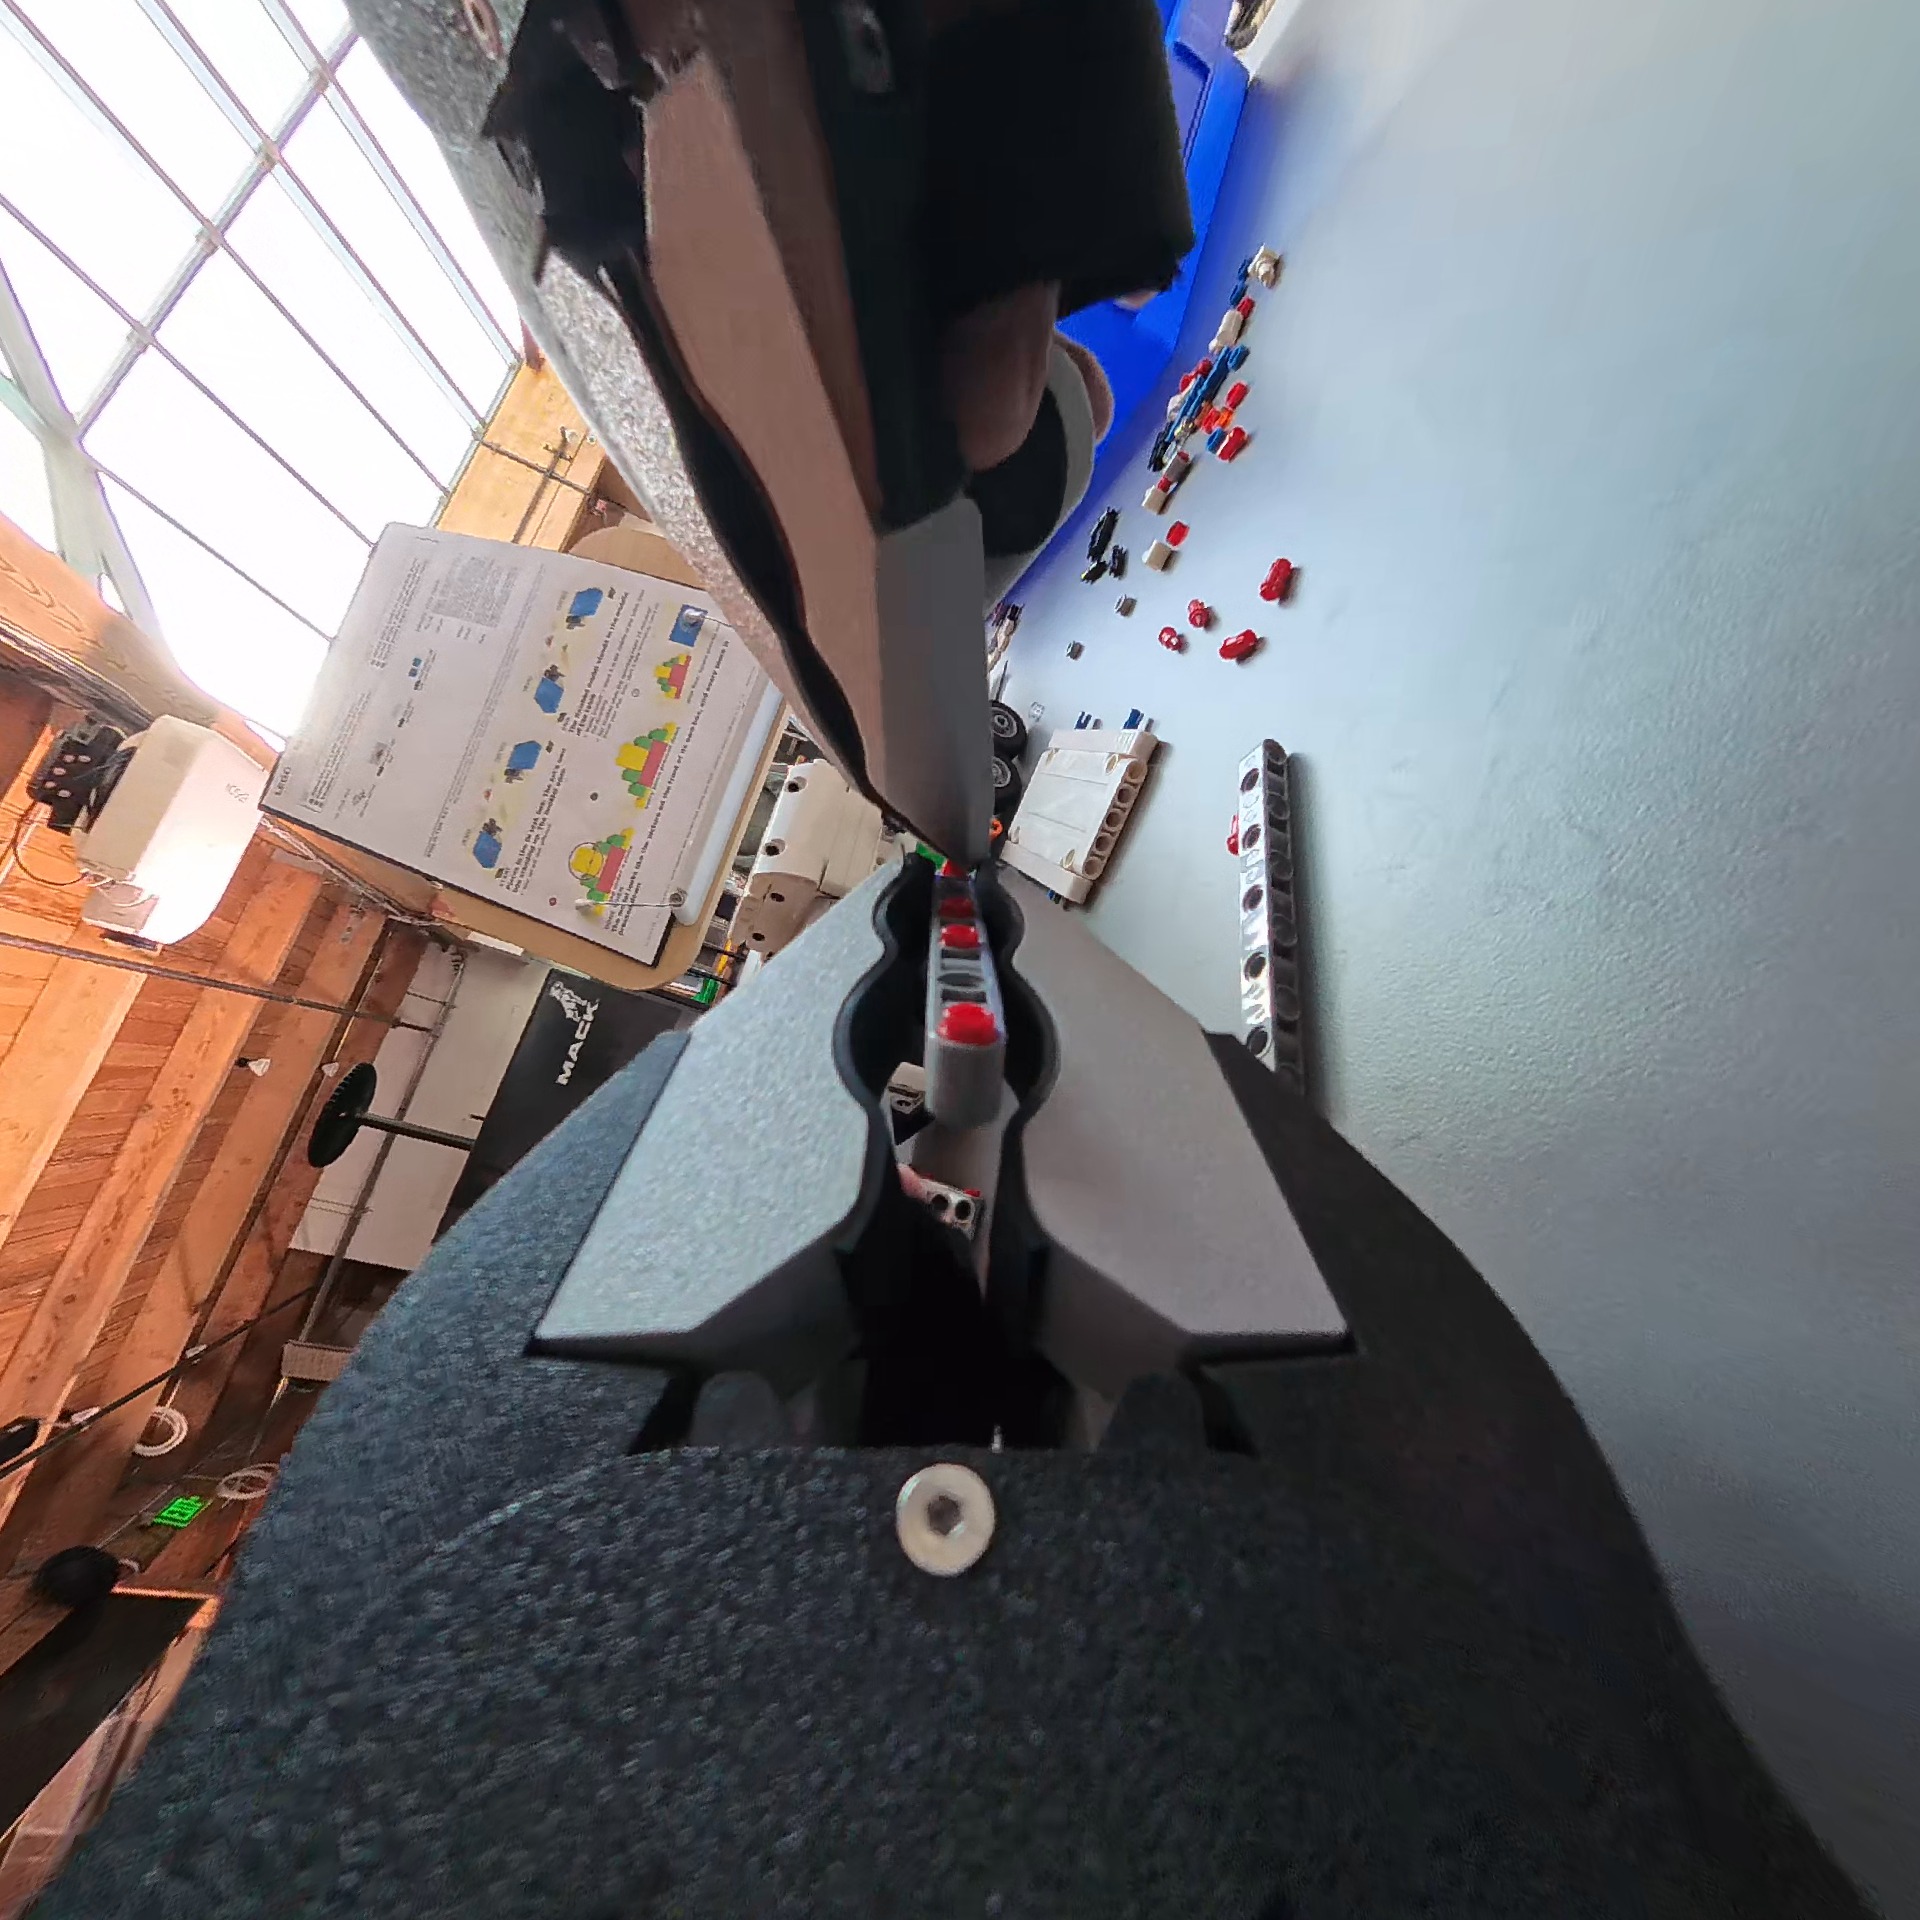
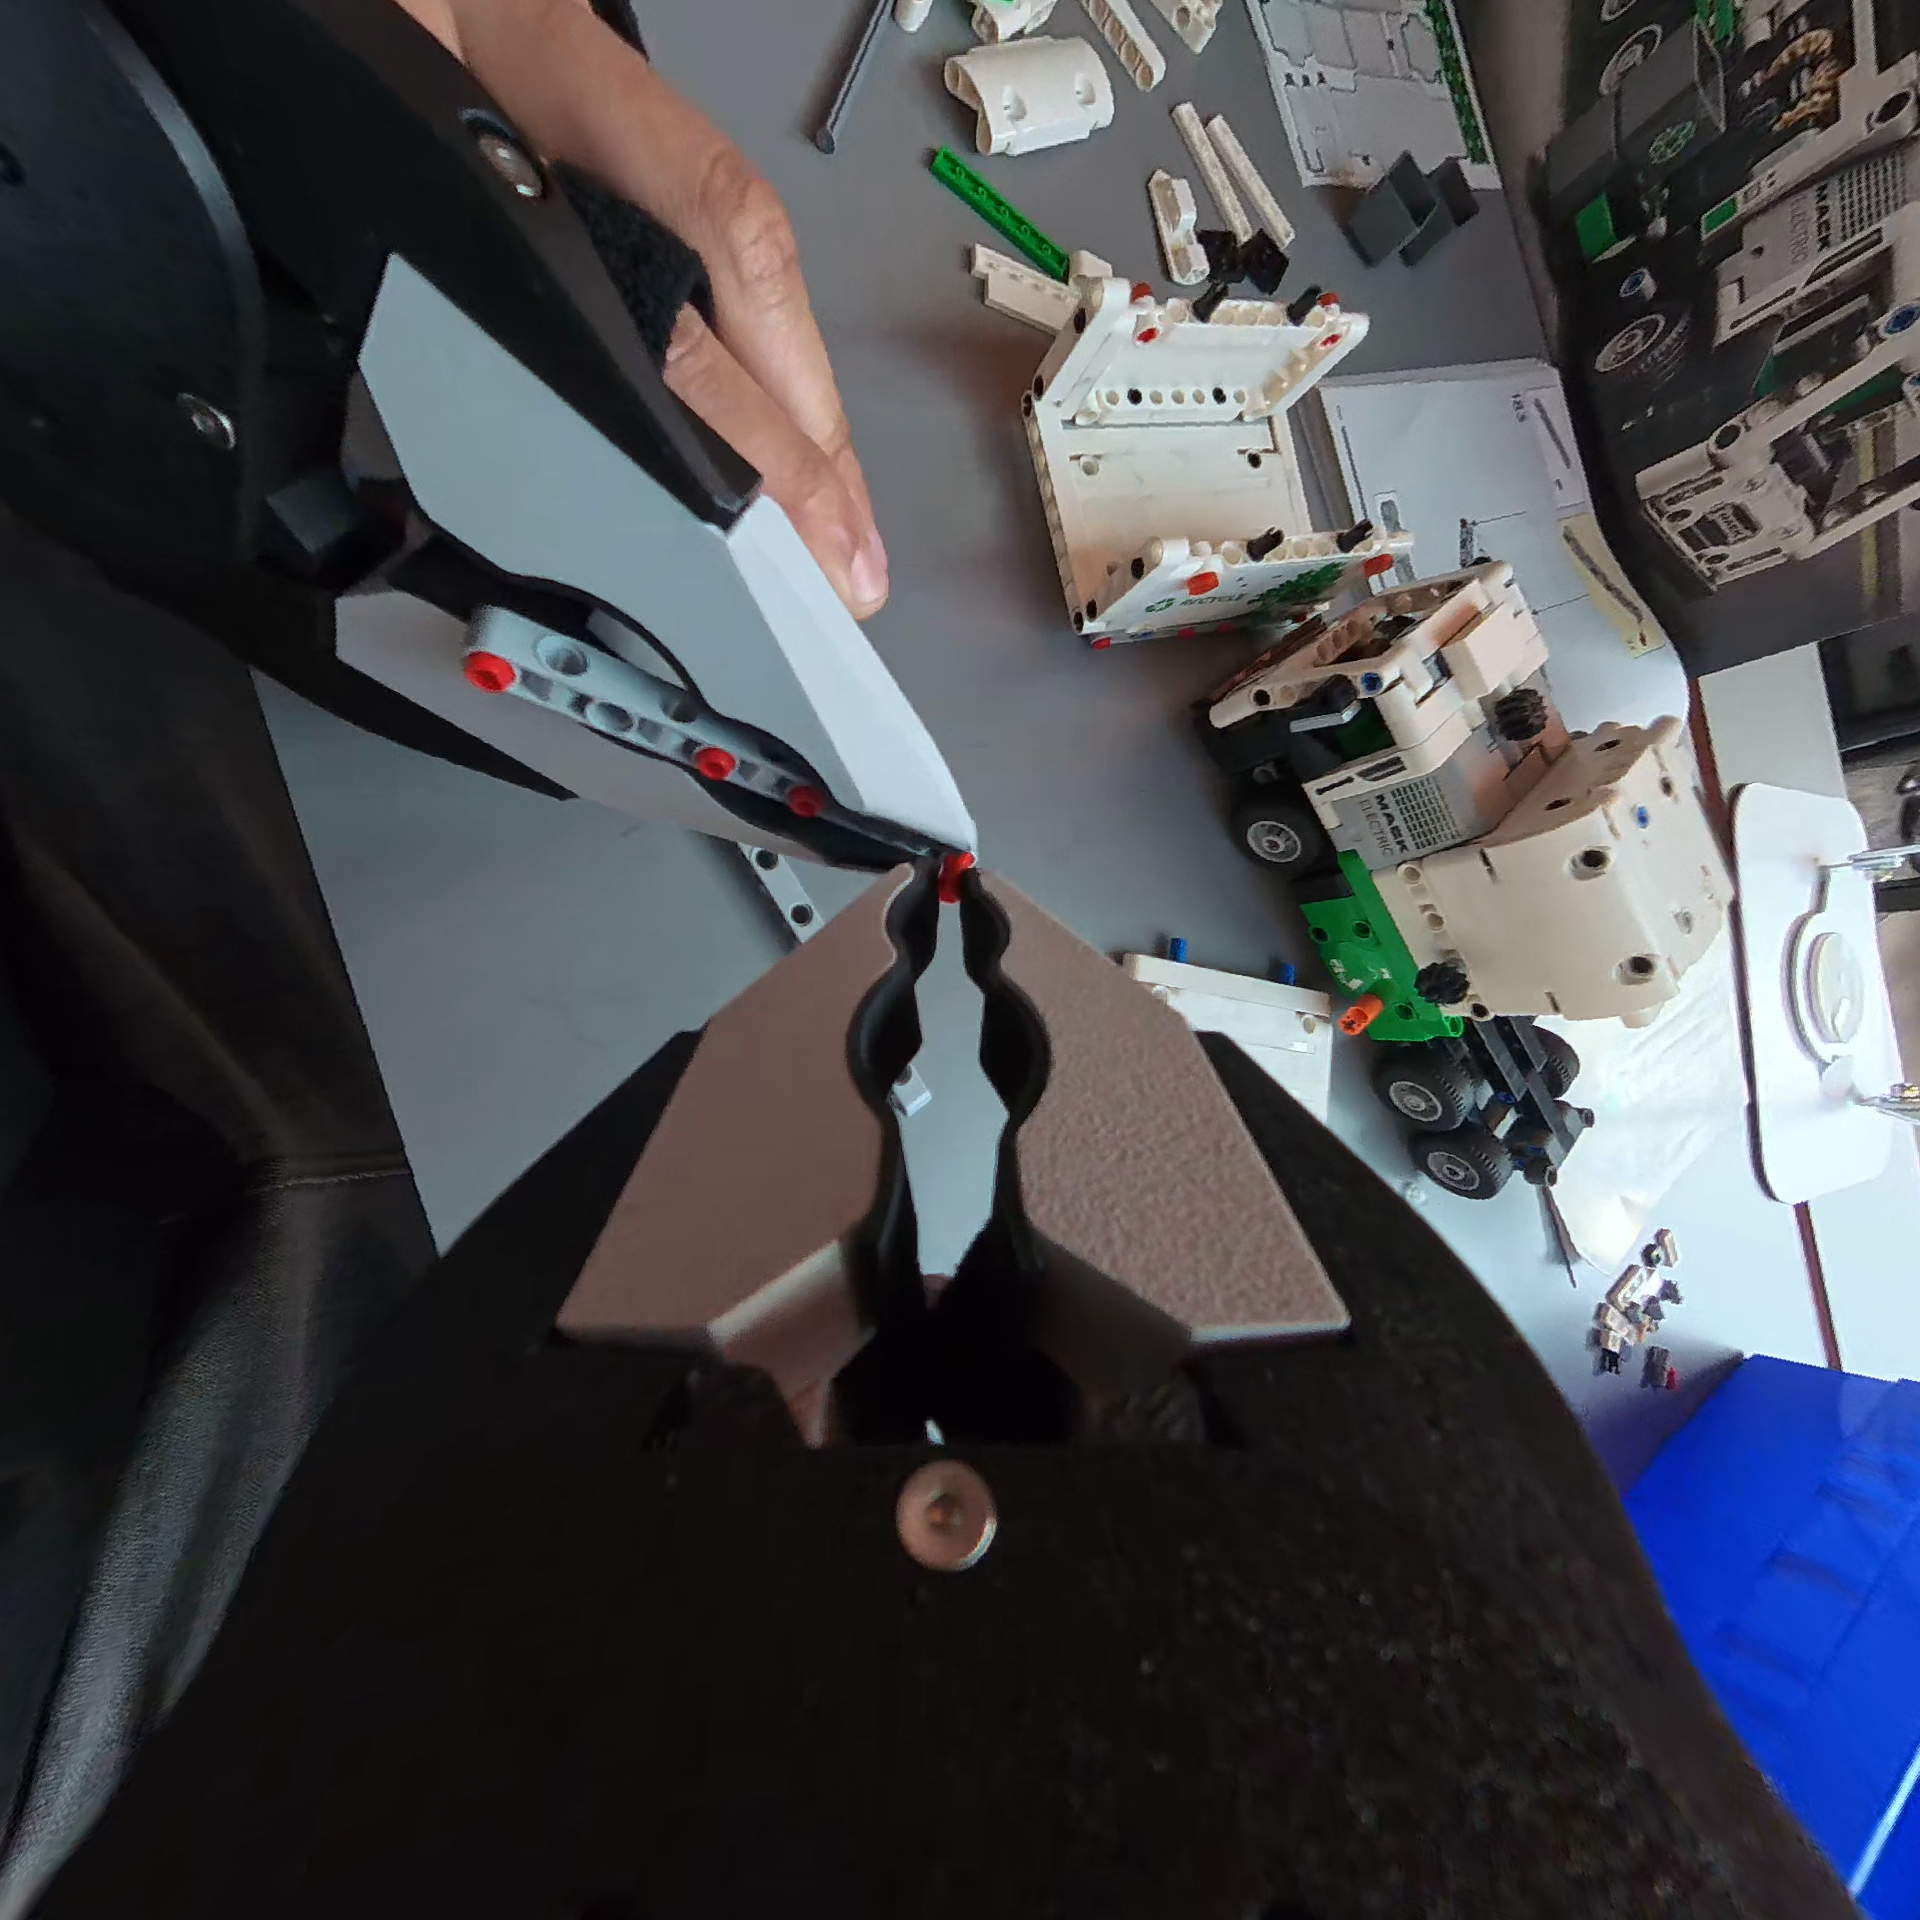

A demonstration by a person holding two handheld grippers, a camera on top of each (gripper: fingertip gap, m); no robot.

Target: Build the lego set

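Clamping the grey beam (image 1: 961,1023), left tongs (image 1: 951,883) meet right tongs (image 2: 951,883), which pinch a red pin (image 2: 954,876). Misalignment risks dropping it.

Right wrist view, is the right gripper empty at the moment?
No, the right gripper is pinching a small red pin at its tips, right against the grey beam clamped in the left gripper.

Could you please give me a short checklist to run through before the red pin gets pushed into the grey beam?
1. Left gripper shut on grey beam: ok.
2. Right gripper shut on red pin at its tips: ok.
3. Pin at the beam's far end: ok.
4. Pin lined up with an empty hole: cannot tell, tips hide it.
5. Three red pins already seated in beam: ok.
6. Second grey beam lies on table, apart: ok.
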